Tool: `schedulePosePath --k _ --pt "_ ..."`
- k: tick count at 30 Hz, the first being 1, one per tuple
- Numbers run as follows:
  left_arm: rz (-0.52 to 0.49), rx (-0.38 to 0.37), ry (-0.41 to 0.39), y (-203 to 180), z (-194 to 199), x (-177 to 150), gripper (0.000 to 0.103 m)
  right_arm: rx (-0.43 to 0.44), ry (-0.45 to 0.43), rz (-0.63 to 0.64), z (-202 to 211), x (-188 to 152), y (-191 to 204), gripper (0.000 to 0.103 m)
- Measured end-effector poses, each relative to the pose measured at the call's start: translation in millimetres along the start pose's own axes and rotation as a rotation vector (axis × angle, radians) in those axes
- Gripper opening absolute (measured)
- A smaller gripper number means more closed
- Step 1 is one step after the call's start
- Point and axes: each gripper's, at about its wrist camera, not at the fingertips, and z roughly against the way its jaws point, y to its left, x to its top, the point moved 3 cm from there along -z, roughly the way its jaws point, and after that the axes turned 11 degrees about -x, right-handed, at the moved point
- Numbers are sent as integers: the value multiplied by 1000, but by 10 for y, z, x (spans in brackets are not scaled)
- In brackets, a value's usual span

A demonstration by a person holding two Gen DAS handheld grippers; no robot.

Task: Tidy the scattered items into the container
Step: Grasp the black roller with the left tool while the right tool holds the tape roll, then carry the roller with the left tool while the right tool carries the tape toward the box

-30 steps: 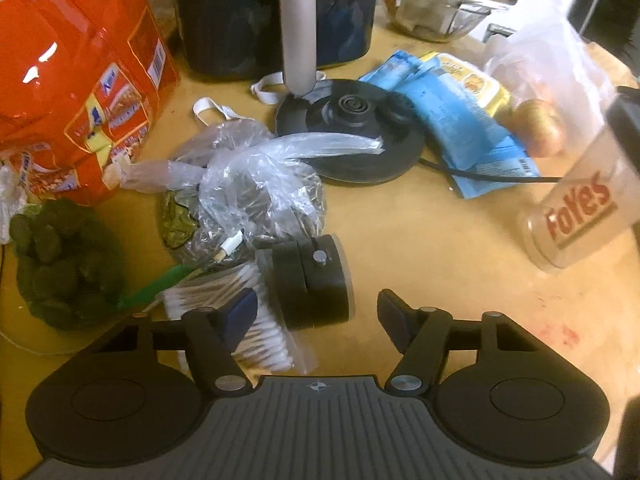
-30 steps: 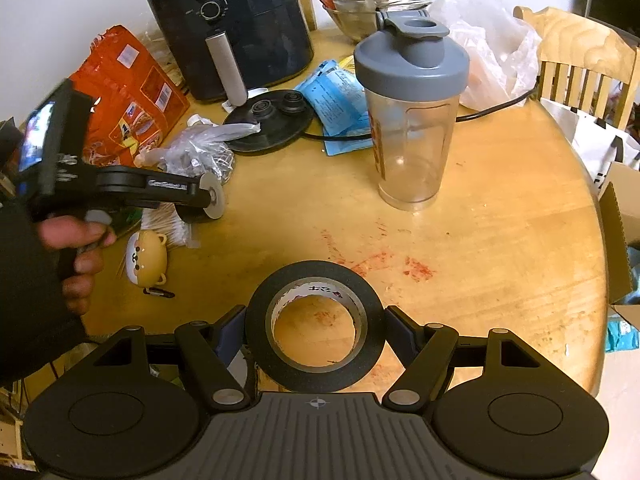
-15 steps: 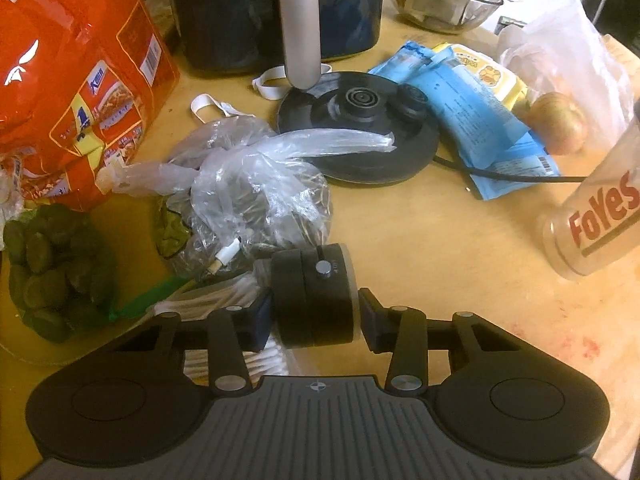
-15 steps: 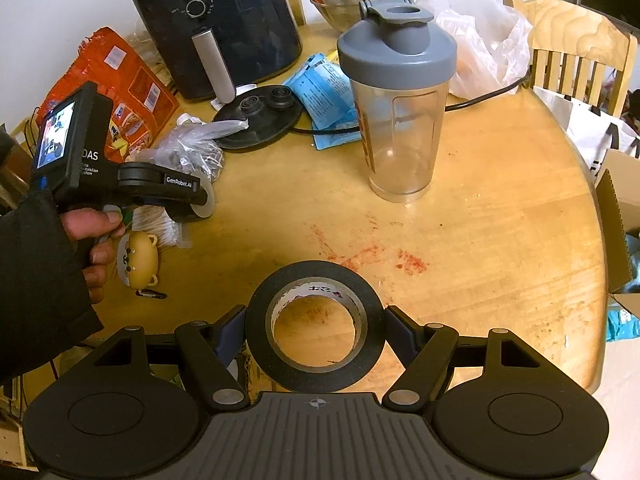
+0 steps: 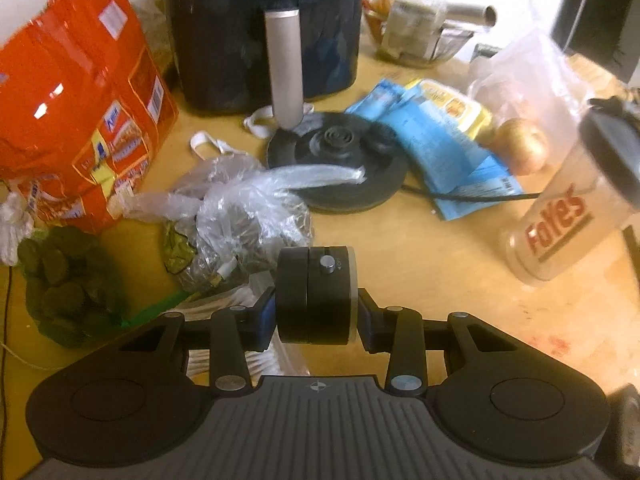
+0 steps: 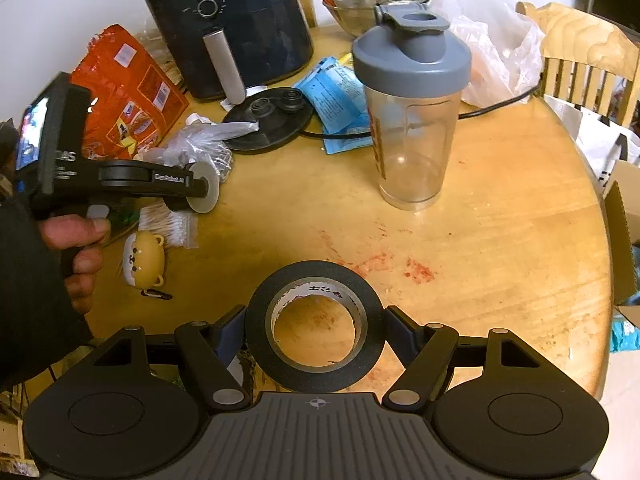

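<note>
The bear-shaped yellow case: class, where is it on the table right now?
In the right wrist view, the bear-shaped yellow case lies at the table's left edge, beside the cotton swab packet, below the left tool.

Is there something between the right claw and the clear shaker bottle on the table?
Nothing visible. The right claw holds the black tape roll; only bare wooden table lies before the clear grey-lidded shaker bottle.

Black tape roll (image 6: 316, 326) between the right gripper (image 6: 316, 330) jaws, above wooden table (image 6: 500, 248); shaker bottle (image 6: 412, 120) beyond.
</note>
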Motion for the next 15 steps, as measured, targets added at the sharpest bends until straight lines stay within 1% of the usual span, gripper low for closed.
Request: schedulePosePath --k 8,15 --pt "2 -14 -37 -32 297 -55 39 28 -14 52 17 32 132 75" --pt "17 -31 -61 -32 549 -99 39 25 -39 81 72 66 186 75"
